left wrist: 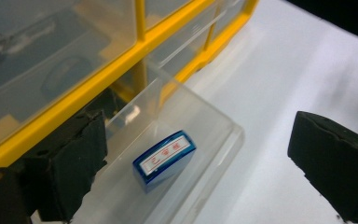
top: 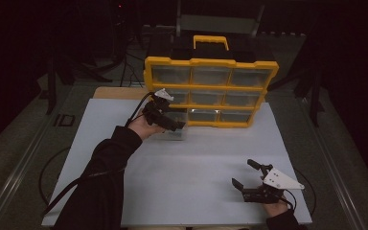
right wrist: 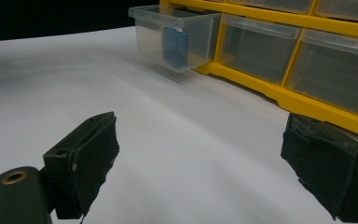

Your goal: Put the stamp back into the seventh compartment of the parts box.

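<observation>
Scene: we work at a white table (top: 124,143) before a yellow organiser (top: 211,91) standing at 12 o'clock, its clear drawers in three rows.
Drawer: the bottom-left clear drawer (left wrist: 191,121) is pulled out toward us, still partly seated in its slot as far as we can tell.
Stamp: a small blue stamp (left wrist: 164,158) with a white label and red characters rests inside the open drawer, near its front wall; from the right gripper view it shows blue through the clear plastic (right wrist: 175,46).
Left gripper (left wrist: 198,170): our tongs hang spread wide over the drawer at about 11 o'clock on the table, pinching nothing, the stamp below and between them.
Right gripper (top: 250,178): also spread, holding nothing, resting low at 5 o'clock, well apart from the organiser.
Progress: we judge the drawer opened and the stamp exposed; grasping and lifting it out is not yet done.
</observation>
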`<state>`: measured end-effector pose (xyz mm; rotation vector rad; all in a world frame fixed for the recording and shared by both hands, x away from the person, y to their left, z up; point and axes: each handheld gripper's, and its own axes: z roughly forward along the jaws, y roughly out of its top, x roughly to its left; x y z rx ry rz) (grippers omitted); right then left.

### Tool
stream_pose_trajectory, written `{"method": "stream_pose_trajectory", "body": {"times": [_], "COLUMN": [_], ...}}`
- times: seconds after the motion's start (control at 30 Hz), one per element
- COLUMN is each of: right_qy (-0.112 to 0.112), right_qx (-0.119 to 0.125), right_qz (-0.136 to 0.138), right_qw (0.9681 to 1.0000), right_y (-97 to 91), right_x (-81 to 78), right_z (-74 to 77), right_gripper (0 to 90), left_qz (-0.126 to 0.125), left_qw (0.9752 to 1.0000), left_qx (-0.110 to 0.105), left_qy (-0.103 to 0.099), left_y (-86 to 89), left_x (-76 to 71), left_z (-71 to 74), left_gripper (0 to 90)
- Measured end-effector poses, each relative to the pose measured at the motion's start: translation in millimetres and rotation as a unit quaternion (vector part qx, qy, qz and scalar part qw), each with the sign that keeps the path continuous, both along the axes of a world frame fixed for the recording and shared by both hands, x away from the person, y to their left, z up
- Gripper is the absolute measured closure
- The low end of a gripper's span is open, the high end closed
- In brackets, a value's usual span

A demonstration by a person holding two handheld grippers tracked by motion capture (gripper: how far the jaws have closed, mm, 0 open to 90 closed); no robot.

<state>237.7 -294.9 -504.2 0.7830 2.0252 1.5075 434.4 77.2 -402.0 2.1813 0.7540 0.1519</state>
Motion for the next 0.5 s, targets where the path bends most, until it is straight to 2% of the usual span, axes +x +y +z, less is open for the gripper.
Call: {"method": "stream_pose_trajectory", "body": {"times": [0.03,0.1,0.17,0.27,0.33,0.5], "right_qy": [0.0,-0.001,0.0,0.0,0.001,0.001], "right_qx": [0.0,0.0,0.001,-0.001,0.0,0.004], "right_qz": [0.0,0.0,0.0,0.0,0.0,-0.002], "right_qw": [1.0,1.0,1.0,1.0,1.0,1.0], "right_y": [0.1,-0.2,-0.2,0.0,-0.1,-1.1], "right_x": [-0.1,0.1,0.5,0.8,0.9,2.4], "right_z": [0.1,0.0,-0.4,-0.7,-1.0,-1.8], "right_gripper": [10.3,10.3,10.3,10.3,10.3,10.3], "left_qz": [-0.01,-0.013,-0.017,-0.019,-0.02,-0.025], "left_qw": [0.9999,0.9997,0.9994,0.9995,0.9992,0.9989], "left_qx": [-0.012,-0.019,-0.027,-0.026,-0.034,-0.036], "left_qy": [0.006,0.005,0.011,0.006,0.003,-0.019], "left_y": [2.3,6.2,10.2,14.4,17.1,23.3], "left_x": [-0.3,-1.6,-1.5,-2.8,-3.9,-6.7], "left_z": [0.3,-0.1,-1.8,-2.8,-2.0,2.4], "left_gripper": [0.2,0.0,0.0,0.0,0.0,0.1]}}
